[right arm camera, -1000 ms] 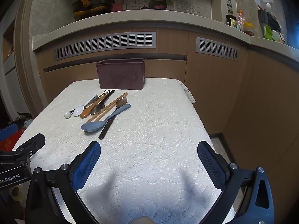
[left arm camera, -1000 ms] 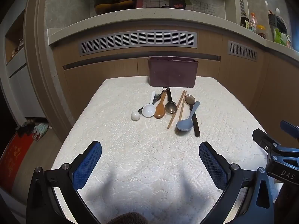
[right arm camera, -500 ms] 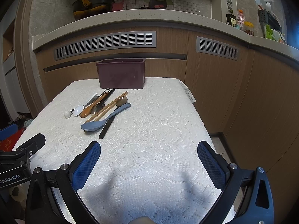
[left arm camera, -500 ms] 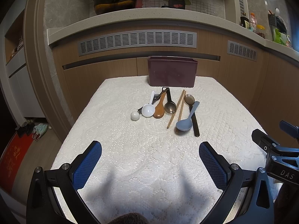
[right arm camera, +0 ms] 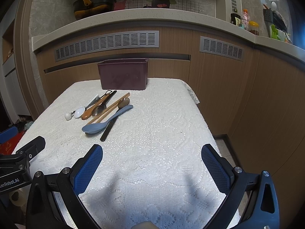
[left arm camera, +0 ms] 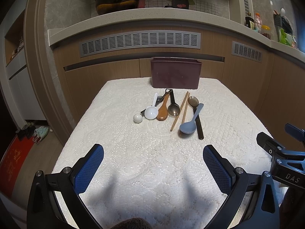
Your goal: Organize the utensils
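White lace cloth [left arm camera: 152, 164]: covers the table, with every utensil lying on it.
Left gripper [left arm camera: 153, 150]: jaws spread wide, nothing between the blue pads, hovering over the near part of the cloth.
Utensil cluster, left to right: white ball-ended piece [left arm camera: 137, 118], white scoop [left arm camera: 151, 112], wooden spoon [left arm camera: 162, 112], dark metal ladle [left arm camera: 173, 109], chopsticks [left arm camera: 179, 111], blue spoon [left arm camera: 188, 126] lying over a long black-handled spoon [left arm camera: 193, 101].
Maroon bin [left arm camera: 175, 72]: upright at the far edge of the table, just behind the cluster.
Right gripper [right arm camera: 152, 150]: equally wide apart and empty, low over the cloth, utensils ahead to its left.
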`<state>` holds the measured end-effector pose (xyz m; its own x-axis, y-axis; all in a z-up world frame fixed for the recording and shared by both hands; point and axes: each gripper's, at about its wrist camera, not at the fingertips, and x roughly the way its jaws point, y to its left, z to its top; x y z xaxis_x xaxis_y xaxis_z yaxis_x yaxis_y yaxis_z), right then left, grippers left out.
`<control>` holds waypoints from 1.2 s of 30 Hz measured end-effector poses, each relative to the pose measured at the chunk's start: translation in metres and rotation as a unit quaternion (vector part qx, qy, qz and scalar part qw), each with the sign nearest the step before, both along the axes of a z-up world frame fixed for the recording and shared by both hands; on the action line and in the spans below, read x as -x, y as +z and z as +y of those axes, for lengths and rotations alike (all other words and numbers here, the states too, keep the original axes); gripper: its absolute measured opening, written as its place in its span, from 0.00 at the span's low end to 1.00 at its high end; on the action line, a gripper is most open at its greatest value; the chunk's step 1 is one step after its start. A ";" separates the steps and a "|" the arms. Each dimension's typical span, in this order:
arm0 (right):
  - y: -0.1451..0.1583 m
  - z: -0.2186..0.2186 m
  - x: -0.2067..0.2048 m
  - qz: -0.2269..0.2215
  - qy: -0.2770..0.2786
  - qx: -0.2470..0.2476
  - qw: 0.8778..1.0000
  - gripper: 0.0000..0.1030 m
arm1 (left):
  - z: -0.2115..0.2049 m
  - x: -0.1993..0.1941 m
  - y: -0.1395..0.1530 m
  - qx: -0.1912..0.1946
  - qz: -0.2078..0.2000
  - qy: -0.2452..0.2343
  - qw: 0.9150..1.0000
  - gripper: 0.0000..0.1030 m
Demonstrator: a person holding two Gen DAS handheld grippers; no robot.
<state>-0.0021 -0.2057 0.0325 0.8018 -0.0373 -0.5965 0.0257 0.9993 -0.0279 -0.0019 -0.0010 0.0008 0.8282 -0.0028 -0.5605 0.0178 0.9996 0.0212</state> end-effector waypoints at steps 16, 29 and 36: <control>-0.002 -0.001 -0.002 0.005 0.000 -0.001 1.000 1.00 | 0.000 0.000 0.000 0.000 0.001 0.000 1.000 1.00; -0.002 -0.001 -0.001 0.005 0.000 -0.002 1.000 1.00 | 0.000 0.000 0.000 0.000 0.000 0.000 1.000 1.00; -0.002 -0.001 -0.002 0.006 -0.001 -0.001 1.000 1.00 | -0.001 -0.001 0.000 0.000 0.001 -0.001 1.000 1.00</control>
<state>0.0001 -0.2069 0.0305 0.7945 -0.0375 -0.6061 0.0265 0.9993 -0.0272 -0.0010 -0.0023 0.0005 0.8273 -0.0048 -0.5617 0.0203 0.9996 0.0214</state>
